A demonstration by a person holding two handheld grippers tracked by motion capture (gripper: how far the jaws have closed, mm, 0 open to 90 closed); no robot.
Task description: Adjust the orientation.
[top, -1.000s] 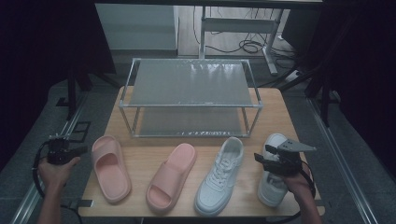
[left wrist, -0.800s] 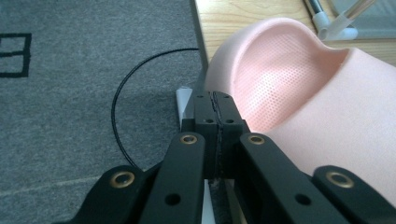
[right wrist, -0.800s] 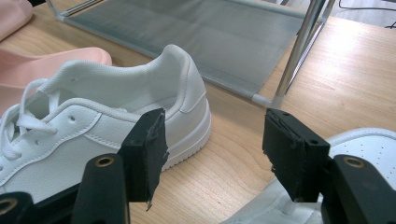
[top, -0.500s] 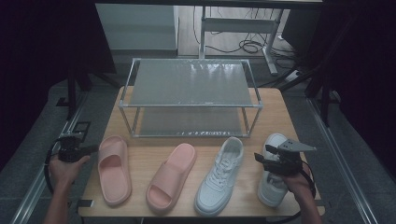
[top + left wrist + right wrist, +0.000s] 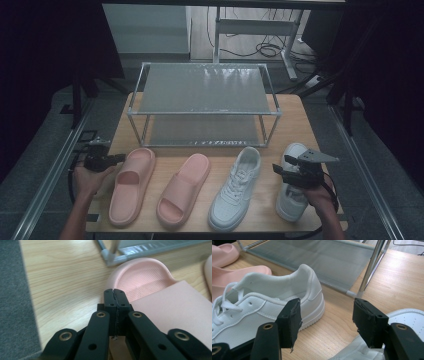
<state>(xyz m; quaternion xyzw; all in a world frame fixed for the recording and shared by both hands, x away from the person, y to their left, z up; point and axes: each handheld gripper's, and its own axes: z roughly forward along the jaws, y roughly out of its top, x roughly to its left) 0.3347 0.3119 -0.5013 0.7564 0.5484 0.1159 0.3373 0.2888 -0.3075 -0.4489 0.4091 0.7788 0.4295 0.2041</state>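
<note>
Two pink slippers and two white sneakers lie in a row on the counter (image 5: 310, 125) in front of a two-tier shoe rack (image 5: 202, 102): from left to right, the left slipper (image 5: 131, 184), the right slipper (image 5: 182, 189), the left sneaker (image 5: 236, 187) and the right sneaker (image 5: 292, 192). The left gripper (image 5: 119, 158) sits just beside the heel end of the left slipper with its fingers (image 5: 111, 298) pressed fully together and nothing between them. The right gripper (image 5: 277, 170) hangs over the right sneaker with its fingers (image 5: 290, 317) spread wide and empty, the left sneaker's heel just beyond them.
</note>
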